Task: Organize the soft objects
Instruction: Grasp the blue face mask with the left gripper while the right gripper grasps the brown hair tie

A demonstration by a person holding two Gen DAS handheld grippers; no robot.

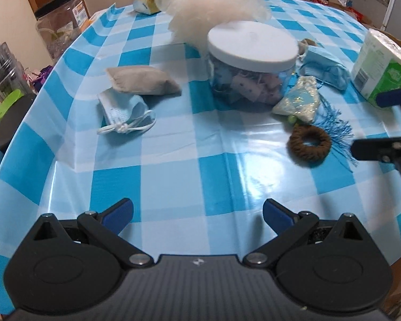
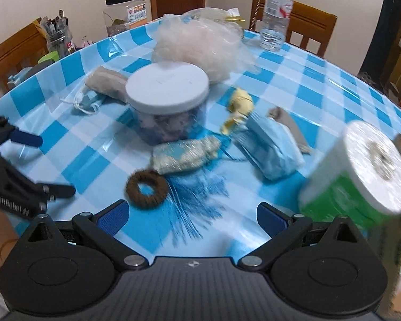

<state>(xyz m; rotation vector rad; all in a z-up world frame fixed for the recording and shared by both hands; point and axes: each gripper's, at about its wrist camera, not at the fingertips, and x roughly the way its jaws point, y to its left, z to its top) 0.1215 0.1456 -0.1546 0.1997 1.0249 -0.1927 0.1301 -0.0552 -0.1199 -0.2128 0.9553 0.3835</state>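
A clear jar with a white lid [image 1: 252,46] [image 2: 167,88] stands mid-table. Around it lie soft things: a grey pouch [image 1: 141,79] [image 2: 107,83], a folded blue mask [image 1: 123,112] [image 2: 87,101], a white mesh puff [image 1: 216,5] [image 2: 197,42], a glittery blue pouch with tassel [image 1: 298,103] [image 2: 184,155], a brown hair scrunchie [image 1: 308,145] [image 2: 147,188], a stack of blue masks [image 1: 324,68] [image 2: 270,149] and a yellow cloth [image 2: 238,107]. My left gripper [image 1: 197,212] is open and empty above the cloth; it also shows in the right wrist view [image 2: 57,165]. My right gripper [image 2: 191,218] is open and empty near the scrunchie.
A checked blue tablecloth [image 1: 173,176] covers the table. A green-wrapped toilet roll [image 1: 379,67] [image 2: 361,174] stands at the right edge. A water bottle [image 2: 275,13] and wooden chairs [image 2: 312,24] are at the back. A plastic container [image 2: 125,10] and a pen jar [image 2: 57,37] stand off-table left.
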